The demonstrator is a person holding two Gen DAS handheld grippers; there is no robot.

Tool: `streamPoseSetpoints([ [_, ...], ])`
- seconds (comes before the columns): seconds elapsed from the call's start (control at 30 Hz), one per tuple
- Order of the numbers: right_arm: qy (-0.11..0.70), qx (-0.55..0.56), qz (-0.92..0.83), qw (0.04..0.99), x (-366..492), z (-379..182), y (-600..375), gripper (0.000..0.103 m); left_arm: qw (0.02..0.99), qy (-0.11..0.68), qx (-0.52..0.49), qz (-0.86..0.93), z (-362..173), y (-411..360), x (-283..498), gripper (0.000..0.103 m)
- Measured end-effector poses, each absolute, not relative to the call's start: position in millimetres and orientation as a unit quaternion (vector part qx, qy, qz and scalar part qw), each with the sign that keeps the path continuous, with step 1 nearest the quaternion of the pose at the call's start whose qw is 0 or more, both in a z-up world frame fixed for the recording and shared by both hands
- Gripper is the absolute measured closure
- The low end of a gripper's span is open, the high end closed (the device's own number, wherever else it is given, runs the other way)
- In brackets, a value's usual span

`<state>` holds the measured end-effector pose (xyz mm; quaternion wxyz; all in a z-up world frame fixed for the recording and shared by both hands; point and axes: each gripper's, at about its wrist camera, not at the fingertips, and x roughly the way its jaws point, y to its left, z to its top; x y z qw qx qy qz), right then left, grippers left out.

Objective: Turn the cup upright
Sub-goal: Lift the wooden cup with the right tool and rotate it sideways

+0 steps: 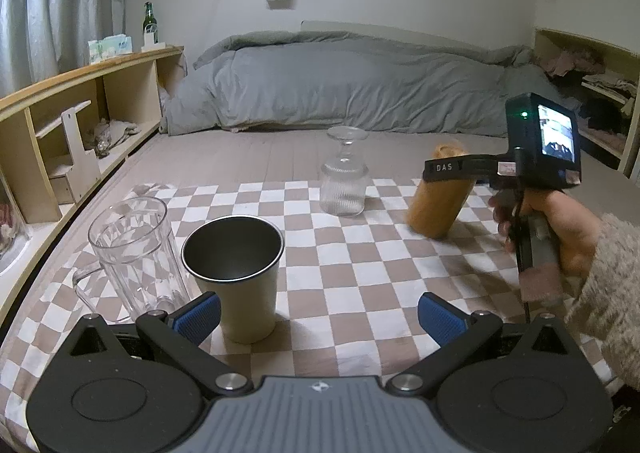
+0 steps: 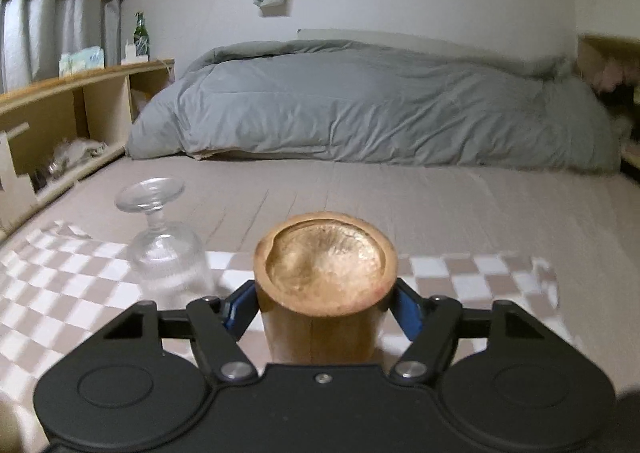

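A wooden cup point(image 2: 326, 285) stands upside down, tilted, its base facing the right wrist camera. My right gripper point(image 2: 322, 311) is shut on it, blue pads against both sides. In the left wrist view the wooden cup point(image 1: 438, 199) leans on the checkered cloth point(image 1: 360, 253), held by the right gripper point(image 1: 448, 169). My left gripper point(image 1: 318, 319) is open and empty near the front edge, just behind a steel cup point(image 1: 236, 273) that stands upright.
A clear stemmed glass point(image 1: 345, 177) stands upside down on the cloth; it also shows in the right wrist view point(image 2: 164, 241). A clear plastic mug point(image 1: 134, 253) stands upright at the left. A wooden shelf point(image 1: 80, 109) runs along the left. A grey duvet point(image 1: 340, 85) lies behind.
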<state>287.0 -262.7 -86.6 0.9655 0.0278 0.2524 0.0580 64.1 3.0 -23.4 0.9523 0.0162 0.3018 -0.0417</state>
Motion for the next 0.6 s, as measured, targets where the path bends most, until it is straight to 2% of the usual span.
streamPoseSetpoints([
  [0.37, 0.295, 0.159, 0.147, 0.93, 228.5, -86.6, -239.2, 0.032, 0.96, 0.276, 0.027, -0.035, -14.4, 0.2, 42.6, 0.0],
  [0.6, 0.304, 0.149, 0.168, 0.926, 200.8, -88.8, -237.7, 0.032, 0.962, 0.269, 0.026, -0.04, -11.5, -1.0, 36.7, 0.0],
])
